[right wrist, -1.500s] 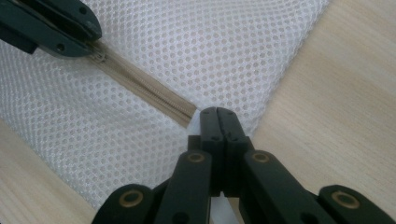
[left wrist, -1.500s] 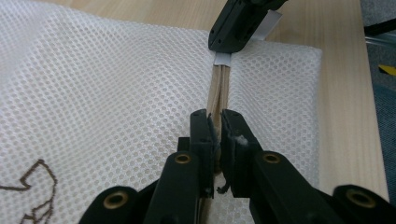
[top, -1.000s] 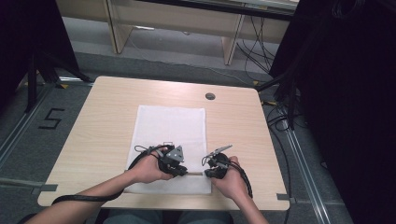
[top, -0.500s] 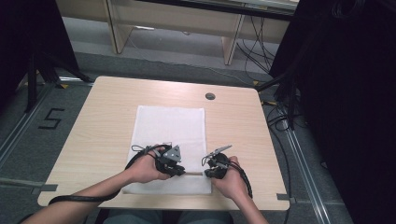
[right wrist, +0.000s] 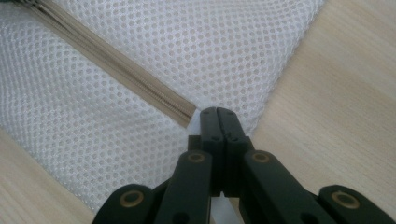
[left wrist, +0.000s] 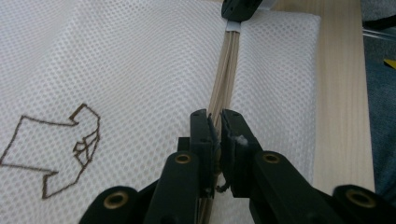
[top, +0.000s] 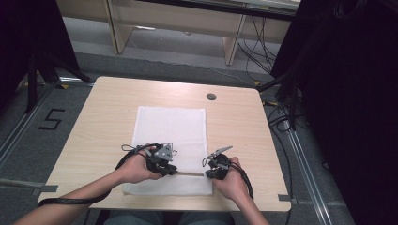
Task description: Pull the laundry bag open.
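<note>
While the white mesh laundry bag [top: 171,140] lies flat on the middle of the wooden table [top: 103,117], both tools work its beige zipper [left wrist: 224,74], which runs across the bag near the edge closest to the person. The right gripper [right wrist: 218,116] is clenched on the bag's fabric at the zipper's end, pinning that corner. The left gripper [left wrist: 215,122] sits farther along the zipper, its jaws nipped on what appears to be the slider's pull, though the jaws hide most of it. Judged step: drawing the slider along the zipper, away from the pinned end. The next move calls for a steady pull straight along the zipper line, with the right grip held firm so the bag does not bunch.
</note>
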A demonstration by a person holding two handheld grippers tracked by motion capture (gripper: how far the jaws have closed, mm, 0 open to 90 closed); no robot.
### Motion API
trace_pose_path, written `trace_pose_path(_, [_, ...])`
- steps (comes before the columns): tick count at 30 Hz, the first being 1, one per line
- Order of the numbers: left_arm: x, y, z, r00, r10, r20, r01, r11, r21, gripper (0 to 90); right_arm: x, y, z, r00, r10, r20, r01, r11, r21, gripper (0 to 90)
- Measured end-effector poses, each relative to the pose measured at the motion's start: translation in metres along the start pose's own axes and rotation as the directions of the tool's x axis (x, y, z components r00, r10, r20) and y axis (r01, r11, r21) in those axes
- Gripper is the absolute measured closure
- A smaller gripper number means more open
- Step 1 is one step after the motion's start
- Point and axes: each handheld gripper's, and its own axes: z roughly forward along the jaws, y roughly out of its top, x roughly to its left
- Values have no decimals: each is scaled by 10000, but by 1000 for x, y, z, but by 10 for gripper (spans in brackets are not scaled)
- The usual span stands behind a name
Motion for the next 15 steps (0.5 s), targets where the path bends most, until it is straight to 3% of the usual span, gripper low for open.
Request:
trace_pose_path(2, [0, -4, -4, 9999, -166, -10, 166, 9998, -82, 833, 0, 0, 0, 10000, -5, 28, 5, 10000, -9, 900])
trace_pose_path(5, [1, -10, -10, 9999, -61, -146, 62, 9999, 102, 833, 1, 0, 0, 10000, 7, 59, -8, 10000, 18, 900])
trace_pose_path(7, [2, -15, -15, 9997, -28, -232, 32, 9998, 184, 833, -1, 0, 1, 9997, -230, 97, 231, 9997, -109, 900])
trace_pose_path(10, [6, -23, -24, 9990, -161, -409, 172, 9995, 275, 834, -1, 0, 1, 9997, -235, 100, 236, 9997, -111, 900])
trace_pose_path(15, [10, -43, -42, 9957, -755, -540, 758, 9971, 24, 834, -1, 0, 1, 9997, -222, 93, 223, 9997, -110, 900])
